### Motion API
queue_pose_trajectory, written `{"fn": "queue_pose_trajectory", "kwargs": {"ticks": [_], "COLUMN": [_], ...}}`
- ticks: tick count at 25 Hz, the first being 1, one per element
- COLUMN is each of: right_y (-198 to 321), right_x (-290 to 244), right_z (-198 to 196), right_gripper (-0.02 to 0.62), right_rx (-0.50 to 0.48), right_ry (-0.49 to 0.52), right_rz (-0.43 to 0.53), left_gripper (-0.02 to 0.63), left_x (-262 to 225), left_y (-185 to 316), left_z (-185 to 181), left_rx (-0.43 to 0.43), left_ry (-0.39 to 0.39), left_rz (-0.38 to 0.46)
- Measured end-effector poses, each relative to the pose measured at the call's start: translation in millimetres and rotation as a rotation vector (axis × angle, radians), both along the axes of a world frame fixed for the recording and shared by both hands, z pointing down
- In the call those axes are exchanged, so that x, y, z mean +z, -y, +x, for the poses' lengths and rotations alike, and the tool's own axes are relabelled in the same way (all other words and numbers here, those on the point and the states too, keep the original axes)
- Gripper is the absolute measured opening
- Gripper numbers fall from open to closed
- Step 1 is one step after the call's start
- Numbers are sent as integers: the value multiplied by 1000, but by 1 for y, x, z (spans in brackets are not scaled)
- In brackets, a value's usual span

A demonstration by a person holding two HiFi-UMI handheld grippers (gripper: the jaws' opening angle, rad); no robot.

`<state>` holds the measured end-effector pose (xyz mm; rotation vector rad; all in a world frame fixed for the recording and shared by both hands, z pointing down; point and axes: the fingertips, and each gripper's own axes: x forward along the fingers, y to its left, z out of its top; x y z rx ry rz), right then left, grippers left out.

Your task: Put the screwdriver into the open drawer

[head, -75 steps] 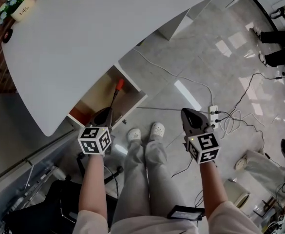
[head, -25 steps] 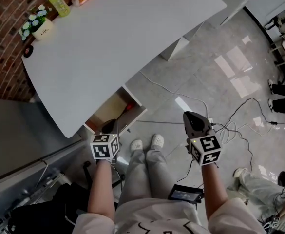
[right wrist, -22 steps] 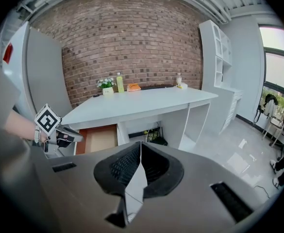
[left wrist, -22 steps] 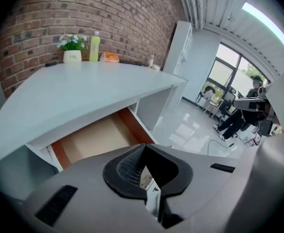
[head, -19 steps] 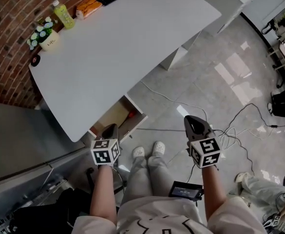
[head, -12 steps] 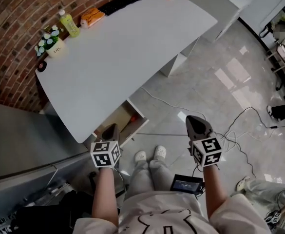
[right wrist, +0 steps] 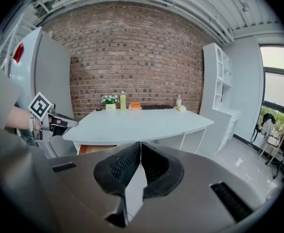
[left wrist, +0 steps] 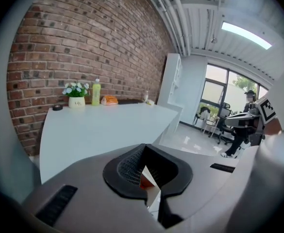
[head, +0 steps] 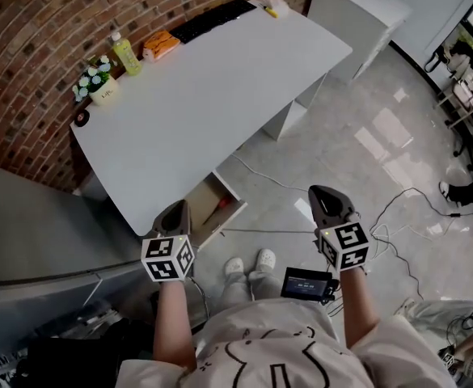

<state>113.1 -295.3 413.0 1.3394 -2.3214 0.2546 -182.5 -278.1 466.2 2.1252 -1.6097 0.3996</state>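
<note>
The open drawer sticks out from under the white table, its brown inside showing. In it lies the screwdriver, thin, with a reddish handle. My left gripper hangs shut and empty just left of the drawer's near end. Its tips meet, and a small red patch shows through the gap under them. My right gripper is shut and empty over the floor, well right of the drawer. Its tips touch. The right gripper view shows the drawer under the table, with the left gripper beside it.
A plant pot, green bottle, orange pack and keyboard line the table's far edge by the brick wall. A grey cabinet stands left, white shelving far right. Cables cross the floor.
Three seconds ago my left gripper held the screwdriver over the drawer; now it lies inside and the gripper is empty. The head view has pulled back and both grippers have drawn away.
</note>
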Motion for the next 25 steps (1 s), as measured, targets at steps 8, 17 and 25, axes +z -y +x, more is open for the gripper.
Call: {"fn": "queue_pose_trajectory", "kwargs": {"ticks": [8,17,25], "right_y": [6,8,4], "right_x": [-52,-97,-119], "right_z": [-4,-23,-39], "right_gripper": [19,18,18], "right_rx": [13,-33,-88], "right_ry": [40,69,87], "right_rz": [124,263,334], "left_gripper": [11,11,11], "left_x": [-68,-134,-174], "left_y": [11,9,1], "left_z": [3,-2,5], "left_rx": [-3,-3,26], "left_ry": [-17,44,83], "left_rz": [164,360,495]}}
